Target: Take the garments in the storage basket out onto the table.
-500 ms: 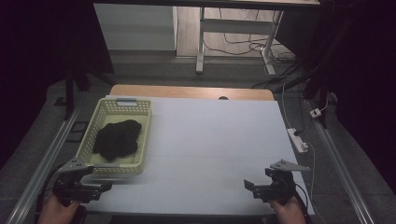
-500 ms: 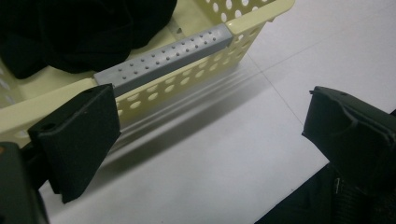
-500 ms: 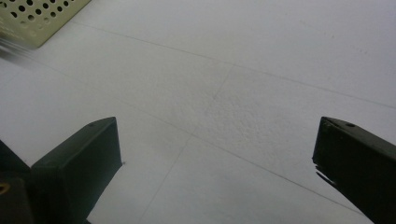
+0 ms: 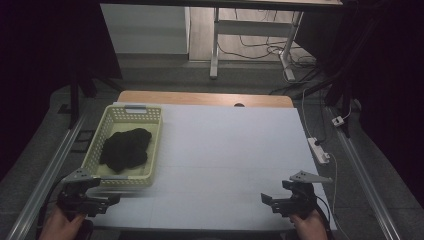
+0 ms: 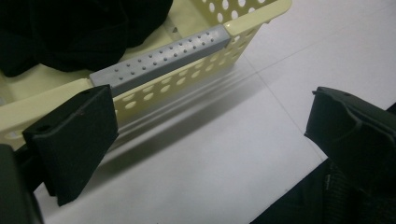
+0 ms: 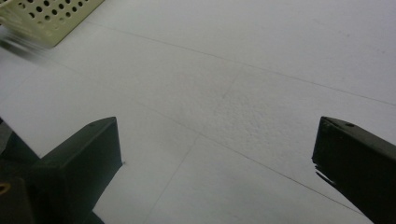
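The basket (image 4: 152, 145) is pale yellow with little holes in its walls, and it sits on the left side of the white table (image 4: 230, 155). A black cloth (image 4: 125, 147) lies bunched up inside it.

Nearest the person, at the bottom of the high view, two hands each hold a black tool. The left tool (image 4: 102, 200) is at the near left corner of the table, just in front of the basket's near end. Its jaws stand wide apart with nothing between them. In the left gripper view, the left tool (image 5: 205, 140) looks right at the near wall of the basket (image 5: 224, 56). A grey handle strip (image 5: 163, 58) runs along the top edge of that wall. One jaw is just beside the wall, but the pictures do not show clearly if it touches. Past the strip, the black cloth (image 5: 79, 28) fills the inside of the basket.

The right tool (image 4: 272, 200) is at the near right part of the table, well apart from the basket. In the right gripper view, the right tool (image 6: 215, 154) also has its jaws wide apart, with just bare white table (image 6: 243, 84) between them. A corner of the basket (image 6: 51, 18) shows far off at the top left.

Farther away, beyond the white top, a strip of brown wood (image 4: 205, 98) runs along the table's far edge. A white power strip (image 4: 318, 150) lies on the floor to the right of the table.
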### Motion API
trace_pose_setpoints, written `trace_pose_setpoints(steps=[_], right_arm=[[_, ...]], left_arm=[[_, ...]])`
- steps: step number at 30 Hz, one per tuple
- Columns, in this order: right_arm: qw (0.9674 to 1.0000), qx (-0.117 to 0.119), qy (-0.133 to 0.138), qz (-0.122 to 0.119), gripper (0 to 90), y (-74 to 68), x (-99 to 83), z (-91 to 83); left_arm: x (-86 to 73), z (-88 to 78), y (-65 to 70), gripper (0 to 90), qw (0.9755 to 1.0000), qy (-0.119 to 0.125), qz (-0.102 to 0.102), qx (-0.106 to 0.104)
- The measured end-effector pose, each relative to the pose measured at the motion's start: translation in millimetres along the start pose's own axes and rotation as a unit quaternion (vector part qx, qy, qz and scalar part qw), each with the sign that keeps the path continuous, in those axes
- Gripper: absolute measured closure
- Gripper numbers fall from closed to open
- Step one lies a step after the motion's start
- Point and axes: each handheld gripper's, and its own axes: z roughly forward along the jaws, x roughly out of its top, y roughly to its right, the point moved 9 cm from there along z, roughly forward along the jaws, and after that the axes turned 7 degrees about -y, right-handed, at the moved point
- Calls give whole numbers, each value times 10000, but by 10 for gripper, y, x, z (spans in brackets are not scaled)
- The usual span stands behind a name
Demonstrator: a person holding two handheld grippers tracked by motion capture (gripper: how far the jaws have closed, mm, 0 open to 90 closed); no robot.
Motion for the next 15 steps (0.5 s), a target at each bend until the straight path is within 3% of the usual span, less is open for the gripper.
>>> trace_pose_setpoints(steps=[7,10,12,15], right_arm=[[10000,5,-47,-50,13,-22,-2,11],[10000,16,-64,-56,13,-24,-3,15],[9999,14,-94,-81,14,-29,-7,19],[9999,16,-115,-108,13,-34,-8,26]], left_arm=[[-6,9,-4,27,9999,-61,-34,-105],[-6,2,27,26,9997,-57,108,-193],[11,-17,50,24,9993,47,186,-315],[27,-38,54,24,9991,104,134,-396]])
